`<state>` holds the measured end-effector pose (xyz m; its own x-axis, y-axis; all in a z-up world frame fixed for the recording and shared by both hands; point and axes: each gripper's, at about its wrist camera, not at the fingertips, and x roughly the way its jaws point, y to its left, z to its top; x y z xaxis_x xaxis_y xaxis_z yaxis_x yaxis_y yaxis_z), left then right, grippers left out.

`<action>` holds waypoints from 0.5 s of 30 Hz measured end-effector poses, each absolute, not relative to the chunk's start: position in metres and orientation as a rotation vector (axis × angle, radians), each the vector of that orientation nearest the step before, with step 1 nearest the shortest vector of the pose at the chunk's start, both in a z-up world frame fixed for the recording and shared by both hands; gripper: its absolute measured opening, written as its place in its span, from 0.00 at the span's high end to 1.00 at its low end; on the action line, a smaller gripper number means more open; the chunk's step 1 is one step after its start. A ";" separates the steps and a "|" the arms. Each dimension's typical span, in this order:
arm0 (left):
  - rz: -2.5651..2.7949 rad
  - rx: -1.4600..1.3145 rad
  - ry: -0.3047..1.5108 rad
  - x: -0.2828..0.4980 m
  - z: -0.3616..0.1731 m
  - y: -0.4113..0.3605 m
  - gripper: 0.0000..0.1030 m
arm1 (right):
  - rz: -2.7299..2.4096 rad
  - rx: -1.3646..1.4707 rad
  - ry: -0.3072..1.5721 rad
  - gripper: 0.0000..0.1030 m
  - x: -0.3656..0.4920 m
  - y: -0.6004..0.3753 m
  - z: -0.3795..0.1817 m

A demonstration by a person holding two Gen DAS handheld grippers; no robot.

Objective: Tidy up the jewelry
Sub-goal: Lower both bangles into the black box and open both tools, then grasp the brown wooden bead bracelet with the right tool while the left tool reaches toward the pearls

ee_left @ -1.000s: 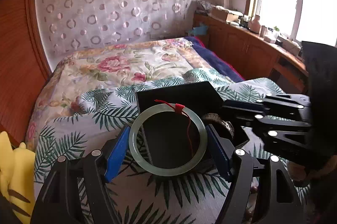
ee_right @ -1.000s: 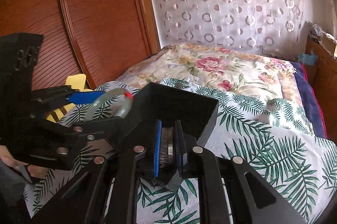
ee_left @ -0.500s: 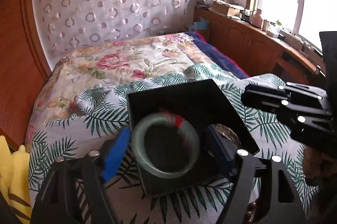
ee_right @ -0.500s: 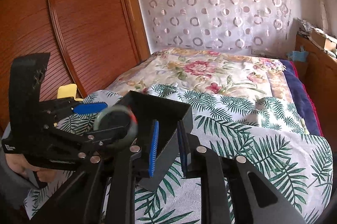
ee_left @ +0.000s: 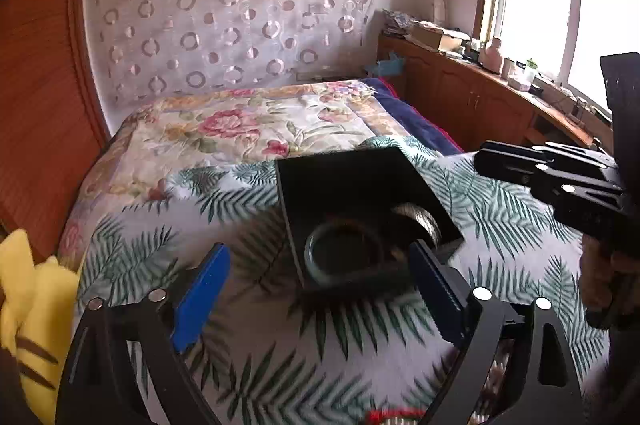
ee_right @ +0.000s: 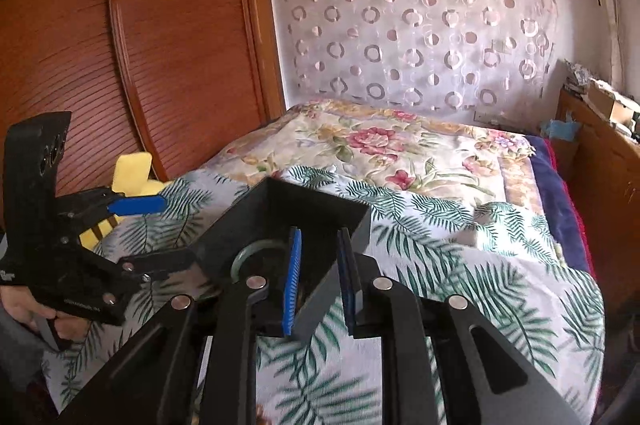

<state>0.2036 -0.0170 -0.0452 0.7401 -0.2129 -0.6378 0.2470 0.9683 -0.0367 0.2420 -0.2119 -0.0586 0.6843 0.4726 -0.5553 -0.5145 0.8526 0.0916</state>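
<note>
A black open box [ee_left: 352,185] lies on the bed's leaf-print blanket. A pale green bangle [ee_left: 320,261] lies flat inside it, next to a dark metallic bracelet [ee_left: 420,217]. My left gripper [ee_left: 320,301] is open and empty, just in front of and above the box. In the right wrist view the box [ee_right: 304,213] stands in front of my right gripper [ee_right: 320,281], which is narrowly open and empty, its blue pads [ee_right: 292,277] astride the box's near corner. The bangle [ee_right: 248,253] shows there behind the left finger.
A yellow plush toy [ee_left: 28,309] lies at the bed's left edge, beside a wooden wardrobe [ee_right: 120,65]. A floral quilt [ee_left: 248,129] covers the far half of the bed. A wooden counter [ee_left: 480,97] with clutter runs under the window on the right.
My left gripper opened and let go of the green bangle, which dropped into the box. My right gripper released the dark bracelet into the box and drew back.
</note>
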 end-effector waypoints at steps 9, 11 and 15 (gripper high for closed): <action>-0.247 0.044 0.711 0.145 -0.063 -0.006 0.09 | 0.507 -0.082 0.701 0.80 0.185 -0.232 -0.098; -0.248 0.041 0.715 0.135 -0.067 -0.005 0.09 | 0.507 -0.084 0.732 0.79 0.174 -0.233 -0.109; -0.248 0.036 0.727 0.118 -0.074 -0.003 0.09 | 0.509 -0.099 0.761 0.75 0.160 -0.229 -0.122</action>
<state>0.1180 -0.0027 -0.0738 0.7188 -0.2120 -0.6620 0.2372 0.9700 -0.0532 0.1603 -0.2292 -0.1222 0.6100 0.4048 -0.6812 -0.4751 0.8748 0.0944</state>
